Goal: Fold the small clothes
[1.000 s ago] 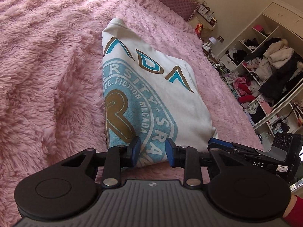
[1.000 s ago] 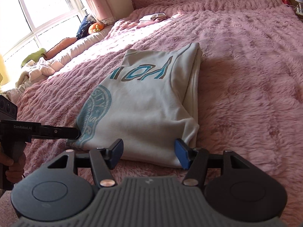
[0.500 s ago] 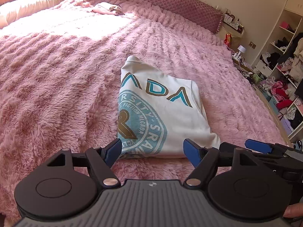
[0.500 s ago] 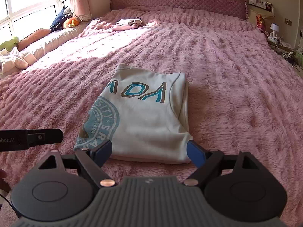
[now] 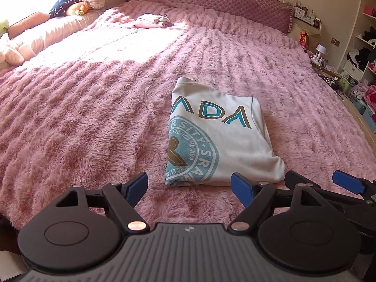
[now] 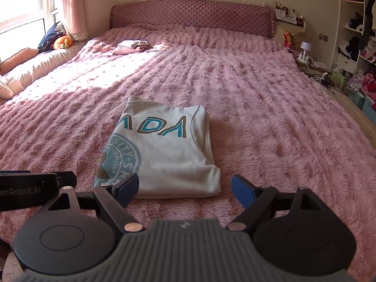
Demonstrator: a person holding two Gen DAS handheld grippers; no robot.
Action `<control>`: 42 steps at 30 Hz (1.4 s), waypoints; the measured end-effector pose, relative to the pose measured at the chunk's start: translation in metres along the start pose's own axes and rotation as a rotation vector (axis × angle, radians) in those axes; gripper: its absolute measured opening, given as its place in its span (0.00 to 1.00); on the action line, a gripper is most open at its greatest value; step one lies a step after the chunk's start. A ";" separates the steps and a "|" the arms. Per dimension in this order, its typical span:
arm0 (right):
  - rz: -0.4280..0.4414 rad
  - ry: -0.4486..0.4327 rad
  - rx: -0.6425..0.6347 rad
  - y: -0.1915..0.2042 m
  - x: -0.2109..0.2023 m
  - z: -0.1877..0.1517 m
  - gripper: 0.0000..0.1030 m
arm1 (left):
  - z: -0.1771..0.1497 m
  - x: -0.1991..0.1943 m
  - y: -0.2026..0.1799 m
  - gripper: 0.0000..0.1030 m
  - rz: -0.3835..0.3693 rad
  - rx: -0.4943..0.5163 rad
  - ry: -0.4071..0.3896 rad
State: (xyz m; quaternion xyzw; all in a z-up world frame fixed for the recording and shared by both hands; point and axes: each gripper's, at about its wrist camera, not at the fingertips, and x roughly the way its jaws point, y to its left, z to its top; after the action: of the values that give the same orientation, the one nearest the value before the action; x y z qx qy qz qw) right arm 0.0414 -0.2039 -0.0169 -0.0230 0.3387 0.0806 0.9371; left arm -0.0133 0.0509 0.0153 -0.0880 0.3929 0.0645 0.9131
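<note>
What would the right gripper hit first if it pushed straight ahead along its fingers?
Most likely the near edge of the folded white shirt: the open right gripper points down at it, nothing between. Depth is uncertain.

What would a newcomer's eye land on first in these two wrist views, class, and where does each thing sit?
First, the white shirt with teal lettering, folded into a neat rectangle in the middle of the fluffy pink bedspread. Next, the left gripper and right gripper, both wide open and empty just short of its near edge. Farther off, a small pile of clothes lies near the quilted headboard.
</note>
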 end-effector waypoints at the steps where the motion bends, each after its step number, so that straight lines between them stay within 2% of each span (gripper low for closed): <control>1: 0.000 -0.002 -0.005 0.000 -0.002 -0.001 0.80 | -0.001 -0.001 0.000 0.91 -0.004 -0.001 -0.002; 12: -0.007 0.037 -0.021 0.001 -0.005 -0.011 0.79 | -0.013 0.002 0.001 0.91 0.014 -0.009 0.040; 42: -0.037 0.080 -0.011 0.000 0.008 -0.010 0.79 | -0.010 0.012 -0.007 0.91 0.042 0.012 0.077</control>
State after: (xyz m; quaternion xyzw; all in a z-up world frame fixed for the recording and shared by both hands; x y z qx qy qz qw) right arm 0.0414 -0.2041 -0.0299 -0.0374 0.3749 0.0641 0.9241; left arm -0.0111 0.0425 0.0010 -0.0765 0.4301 0.0780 0.8961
